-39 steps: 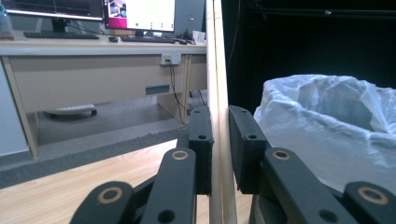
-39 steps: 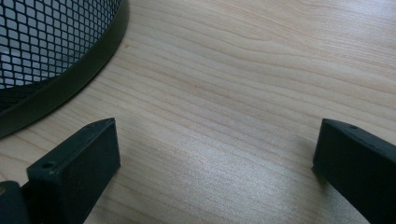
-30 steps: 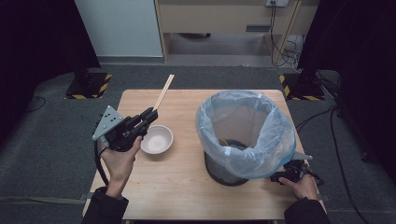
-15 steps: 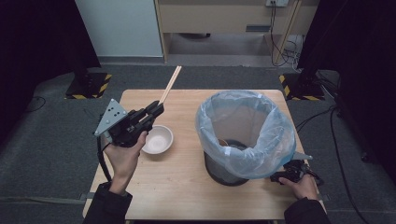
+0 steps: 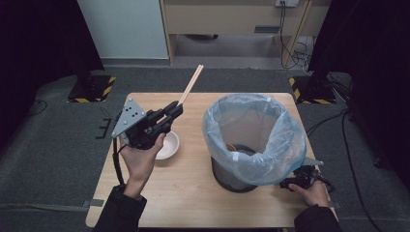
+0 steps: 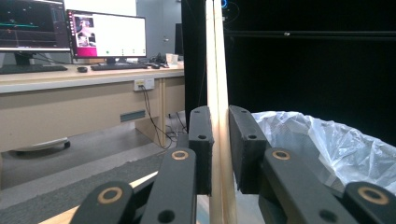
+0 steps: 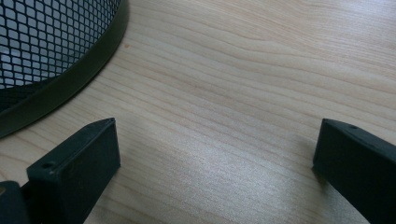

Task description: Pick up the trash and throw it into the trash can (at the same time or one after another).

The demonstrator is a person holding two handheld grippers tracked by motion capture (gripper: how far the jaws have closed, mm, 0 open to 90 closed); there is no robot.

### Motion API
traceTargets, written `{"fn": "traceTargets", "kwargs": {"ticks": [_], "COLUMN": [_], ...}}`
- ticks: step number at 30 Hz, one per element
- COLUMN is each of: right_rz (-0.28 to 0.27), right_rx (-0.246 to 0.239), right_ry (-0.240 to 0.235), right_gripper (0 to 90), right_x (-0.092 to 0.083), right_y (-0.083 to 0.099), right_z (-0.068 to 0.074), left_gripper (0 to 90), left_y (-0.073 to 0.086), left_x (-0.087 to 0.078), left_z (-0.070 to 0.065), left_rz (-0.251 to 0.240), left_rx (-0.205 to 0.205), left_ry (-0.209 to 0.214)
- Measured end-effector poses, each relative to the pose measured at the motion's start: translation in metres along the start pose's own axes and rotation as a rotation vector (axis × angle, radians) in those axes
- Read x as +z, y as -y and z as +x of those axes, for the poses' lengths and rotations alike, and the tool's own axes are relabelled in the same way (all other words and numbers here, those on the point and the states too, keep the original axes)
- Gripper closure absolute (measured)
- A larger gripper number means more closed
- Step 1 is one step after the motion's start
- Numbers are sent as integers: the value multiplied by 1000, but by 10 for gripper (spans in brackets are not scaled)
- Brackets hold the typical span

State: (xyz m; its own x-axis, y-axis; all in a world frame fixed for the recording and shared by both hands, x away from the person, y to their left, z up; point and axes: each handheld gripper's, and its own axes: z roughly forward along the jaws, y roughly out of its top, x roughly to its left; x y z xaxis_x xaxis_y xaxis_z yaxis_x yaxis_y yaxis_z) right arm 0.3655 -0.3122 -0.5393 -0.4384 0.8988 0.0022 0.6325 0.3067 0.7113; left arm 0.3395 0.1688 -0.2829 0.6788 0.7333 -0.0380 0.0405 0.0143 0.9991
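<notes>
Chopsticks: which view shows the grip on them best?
Left gripper view: the chopsticks sit clamped between its jaws. High view shows the chopsticks' far end sticking out past the left hand-held gripper.

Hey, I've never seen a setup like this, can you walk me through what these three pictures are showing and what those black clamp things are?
A person sits at a wooden table and holds a hand-held gripper in each hand: a tool with two black jaws that pinch things.

The high view looks down from above the person. The left hand-held gripper is lifted above the table and shut on a pair of wooden chopsticks, which point up and away. Below it sits a small white bowl. To the right stands a black mesh bin lined with a pale blue plastic bag.

The left gripper view comes from a camera on that tool: you see its jaws clamped on the chopsticks, with the bag beyond.

The right gripper view comes from the right hand-held gripper, open, low over the table beside the bin's base.
</notes>
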Motion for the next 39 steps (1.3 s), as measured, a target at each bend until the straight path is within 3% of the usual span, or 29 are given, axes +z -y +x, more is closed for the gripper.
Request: {"fn": "traceTargets", "kwargs": {"ticks": [39], "right_rz": [0], "right_rx": [0], "right_ry": [0], "right_gripper": [7], "right_x": [0], "right_y": [0], "right_z": [0], "left_gripper": [796], "left_y": [-11], "left_x": [57], "left_z": [-46], "left_rz": [-2], "left_rx": [7], "left_ry": [138]}}
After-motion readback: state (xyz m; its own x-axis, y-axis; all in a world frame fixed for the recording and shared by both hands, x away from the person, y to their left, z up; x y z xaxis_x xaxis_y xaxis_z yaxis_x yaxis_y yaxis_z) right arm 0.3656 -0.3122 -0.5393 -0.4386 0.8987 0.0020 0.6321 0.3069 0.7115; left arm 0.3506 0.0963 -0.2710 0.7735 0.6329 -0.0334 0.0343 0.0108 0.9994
